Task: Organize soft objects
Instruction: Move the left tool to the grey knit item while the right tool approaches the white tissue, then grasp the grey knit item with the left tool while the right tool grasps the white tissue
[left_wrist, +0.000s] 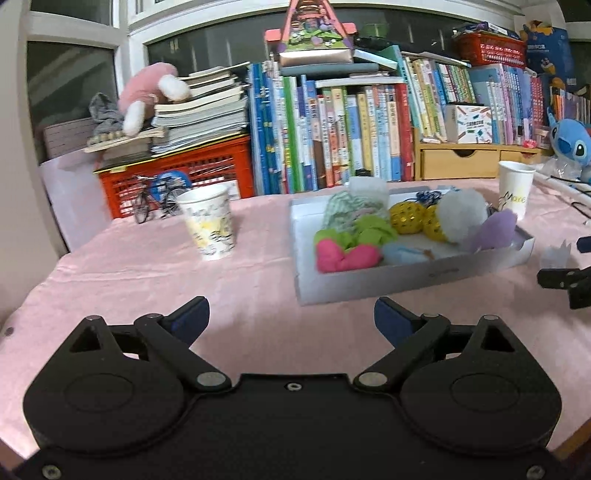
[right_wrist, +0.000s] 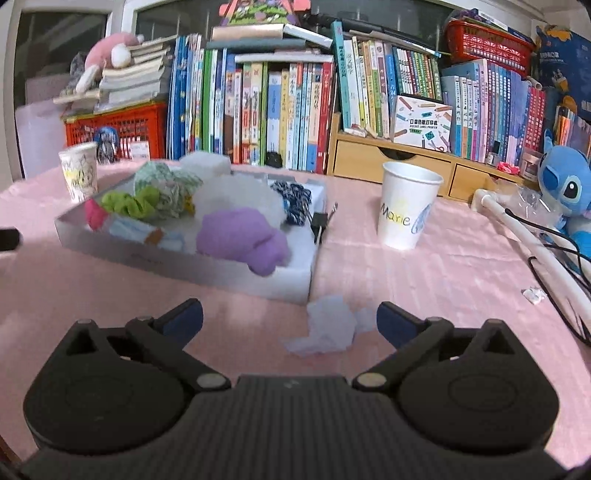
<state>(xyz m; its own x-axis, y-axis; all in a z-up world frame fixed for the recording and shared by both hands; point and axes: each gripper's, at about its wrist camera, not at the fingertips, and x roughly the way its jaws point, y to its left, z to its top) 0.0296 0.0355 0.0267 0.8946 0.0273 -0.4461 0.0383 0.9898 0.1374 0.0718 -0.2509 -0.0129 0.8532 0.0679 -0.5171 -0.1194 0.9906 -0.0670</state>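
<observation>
Only a couple of things were readable: the white paper cup had "Marie" handwritten on it, and a small box on the wooden shelf said "POCKET LABEL PRINTER". The book spines were too blurry.

- Your left gripper and right gripper look like matt black plastic, with blue pads and dull metal pivot pins.
- The pink tablecloth under you is soft, faintly creased cloth.
- The shallow white box looks like smooth matt card.
- The purple soft piece is fuzzy; the white pompom is fluffy.
- The crumpled white tissue is thin paper.
- The paper cup is smooth.
- The yellow balls are perforated plastic.
</observation>
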